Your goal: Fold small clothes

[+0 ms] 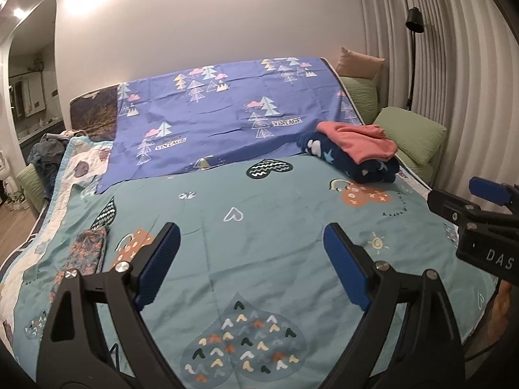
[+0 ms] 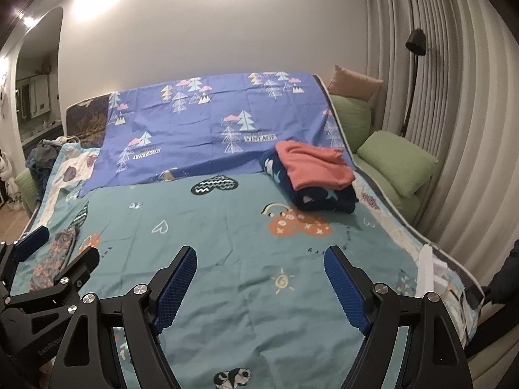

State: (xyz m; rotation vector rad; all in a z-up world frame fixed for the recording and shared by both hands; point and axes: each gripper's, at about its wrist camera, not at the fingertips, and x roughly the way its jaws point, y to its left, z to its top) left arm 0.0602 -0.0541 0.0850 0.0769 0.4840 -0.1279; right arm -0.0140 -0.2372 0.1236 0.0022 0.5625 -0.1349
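A folded pink garment lies on top of a folded navy star-print garment at the far right of the bed. A small floral cloth lies flat on the teal sheet, just left of my left gripper. That gripper hovers open over bare sheet, with nothing between its blue pads. My right gripper hovers beside it on the right, also open and holding nothing.
A purple tree-print sheet covers the bed's far half. A heap of clothes sits at the far left corner. Green pillows, a black floor lamp and curtains line the right side.
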